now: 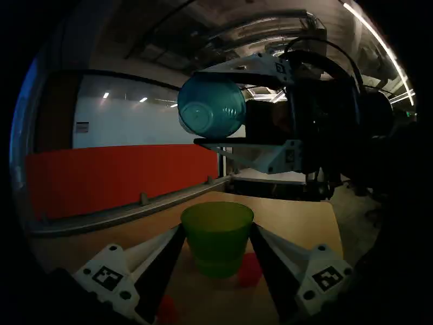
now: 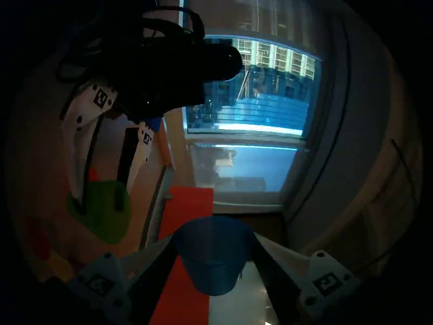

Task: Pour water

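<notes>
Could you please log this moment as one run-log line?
left gripper shut on green cup, upright on table | right gripper shut on blue cup, raised, tipped sideways

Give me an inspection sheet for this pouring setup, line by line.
Surface: wooden table, light-coloured.
Job's things: green cup upright on the table; blue cup raised above it, tipped on its side; no water stream seen.
Clutter: red spots on the table beside the green cup.
Grippers: left gripper shut on the green cup; right gripper shut on the blue cup.
Cables: black cables looping over the right gripper's body.
Surroundings: orange partition behind the table; window; ceiling strip lights.
</notes>
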Available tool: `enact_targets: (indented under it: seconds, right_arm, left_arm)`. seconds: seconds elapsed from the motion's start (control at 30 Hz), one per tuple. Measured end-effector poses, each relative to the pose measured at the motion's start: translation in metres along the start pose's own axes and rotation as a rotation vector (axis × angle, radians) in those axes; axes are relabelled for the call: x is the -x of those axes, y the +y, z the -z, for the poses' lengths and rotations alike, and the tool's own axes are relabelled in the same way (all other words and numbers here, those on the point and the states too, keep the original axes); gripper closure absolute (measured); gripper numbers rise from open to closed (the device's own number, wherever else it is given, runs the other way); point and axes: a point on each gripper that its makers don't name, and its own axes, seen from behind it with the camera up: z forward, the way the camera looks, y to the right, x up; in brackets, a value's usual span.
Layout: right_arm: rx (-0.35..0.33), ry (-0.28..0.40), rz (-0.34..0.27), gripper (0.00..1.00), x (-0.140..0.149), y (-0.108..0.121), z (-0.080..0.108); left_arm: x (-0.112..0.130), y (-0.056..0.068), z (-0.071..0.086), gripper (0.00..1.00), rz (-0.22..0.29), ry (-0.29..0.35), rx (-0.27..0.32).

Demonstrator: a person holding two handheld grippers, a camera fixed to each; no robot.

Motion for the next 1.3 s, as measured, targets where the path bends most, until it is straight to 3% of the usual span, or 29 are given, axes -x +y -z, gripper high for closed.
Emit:
enact_targets:
  seconds: [0.13, 0.47, 1.07, 1.3]
  right_arm:
    - [0.002, 0.001, -0.070, 0.09, 0.006, 0.002, 0.004]
    - [-0.007, 0.016, -0.332, 0.09, 0.012, 0.003, 0.016]
    - [-0.051, 0.100, -1.032, 0.09, -0.017, 0.002, 0.041]
    - [-0.075, 0.119, -1.246, 0.09, -0.024, 0.009, 0.047]
  left_arm:
    - [0.000, 0.000, 0.000, 0.15, -0.005, -0.003, 0.000]
    - [-0.001, 0.002, 0.002, 0.15, -0.017, -0.009, 0.004]
    - [-0.006, 0.001, 0.006, 0.15, -0.030, -0.012, -0.005]
    - [-0.009, -0.001, 0.008, 0.15, -0.033, -0.009, -0.013]
